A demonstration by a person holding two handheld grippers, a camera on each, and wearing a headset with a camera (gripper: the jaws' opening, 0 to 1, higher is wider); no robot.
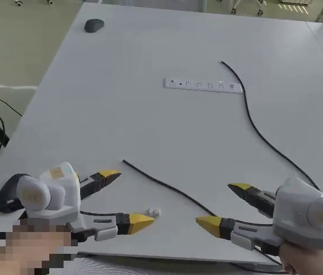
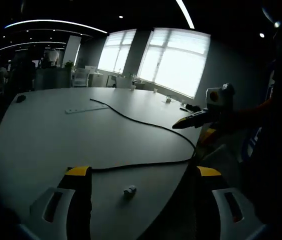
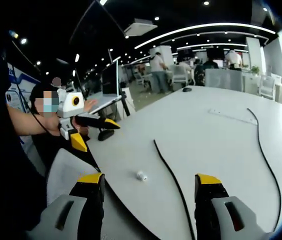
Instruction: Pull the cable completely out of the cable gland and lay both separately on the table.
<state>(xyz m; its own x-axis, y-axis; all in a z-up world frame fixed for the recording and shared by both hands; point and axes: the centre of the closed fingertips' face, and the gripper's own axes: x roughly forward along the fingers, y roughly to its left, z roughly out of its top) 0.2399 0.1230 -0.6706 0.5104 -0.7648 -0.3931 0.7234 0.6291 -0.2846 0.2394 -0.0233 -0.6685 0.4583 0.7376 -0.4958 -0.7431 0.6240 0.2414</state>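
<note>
A long black cable [image 1: 167,184] lies loose on the white table [image 1: 150,120], its free end near the middle front. In the left gripper view the cable [image 2: 141,165] runs across ahead of the jaws; in the right gripper view the cable [image 3: 173,175] lies between the jaws. A small white cable gland [image 1: 153,213] rests apart from it near the front edge, also as the gland [image 2: 129,190] and the gland [image 3: 140,175]. My left gripper [image 1: 124,197] is open just left of the gland. My right gripper [image 1: 225,205] is open to its right, holding nothing.
A white power strip [image 1: 203,85] lies at mid-table with the cable curving past its right end. A dark mouse [image 1: 94,25] sits far back left. The table's front edge is close under both grippers. People sit at desks in the background.
</note>
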